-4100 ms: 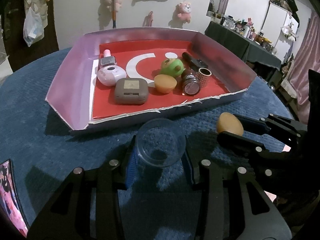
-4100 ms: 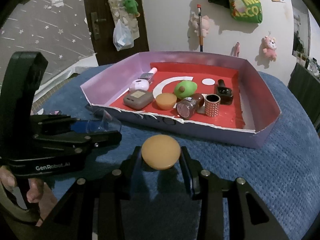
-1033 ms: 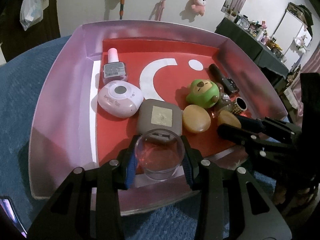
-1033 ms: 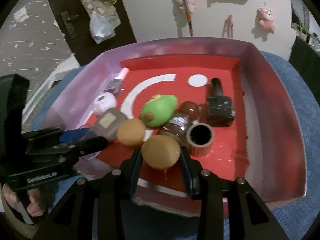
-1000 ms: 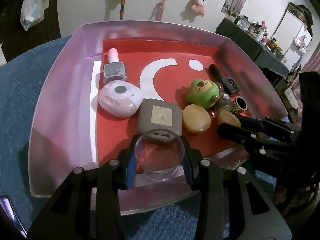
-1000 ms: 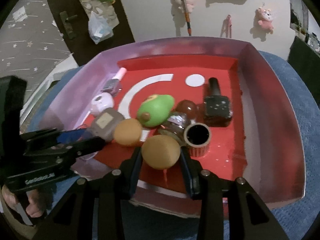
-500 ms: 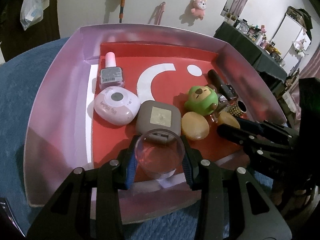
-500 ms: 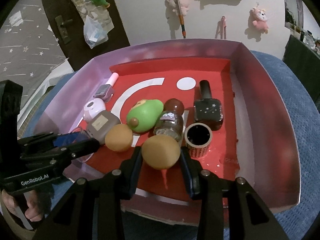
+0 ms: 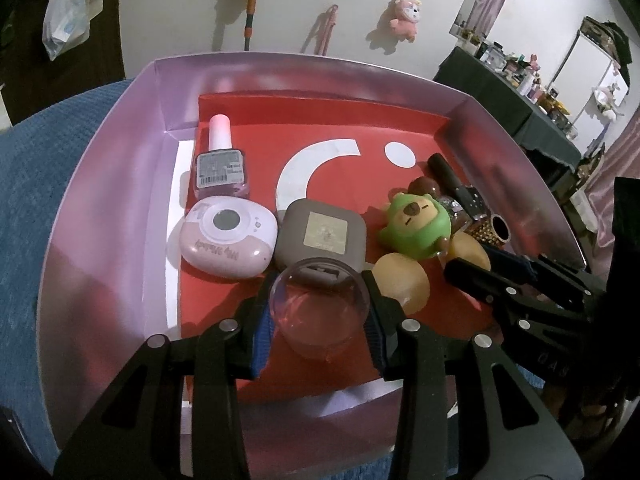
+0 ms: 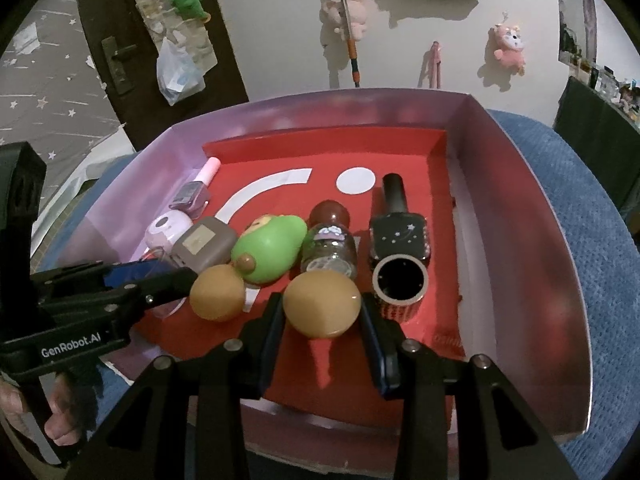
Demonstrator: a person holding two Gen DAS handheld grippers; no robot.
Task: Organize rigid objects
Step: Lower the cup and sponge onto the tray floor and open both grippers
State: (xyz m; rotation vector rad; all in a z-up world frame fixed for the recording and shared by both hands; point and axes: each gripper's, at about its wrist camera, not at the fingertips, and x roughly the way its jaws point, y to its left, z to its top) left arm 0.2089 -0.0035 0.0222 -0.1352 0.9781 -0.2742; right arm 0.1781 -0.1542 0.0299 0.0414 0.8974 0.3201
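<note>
Clear round cup (image 9: 319, 309): lower centre of left wrist view, pinched between jaws of left gripper (image 9: 318, 320), over red floor of box (image 9: 100, 184), just before brown square case (image 9: 322, 236). Tan rounded piece (image 10: 322, 303): lower centre of right wrist view, clamped between jaws of right gripper (image 10: 322, 312), beside second tan piece (image 10: 217, 293) and studded ring (image 10: 400, 285).

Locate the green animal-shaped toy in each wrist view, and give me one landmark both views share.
Left wrist view: the green toy lies right of centre in the tray, beside the brown square case.
Right wrist view: the green toy lies left of centre, just beyond the two tan rounds.
Shared landmark: the white dot on the red floor.
</note>
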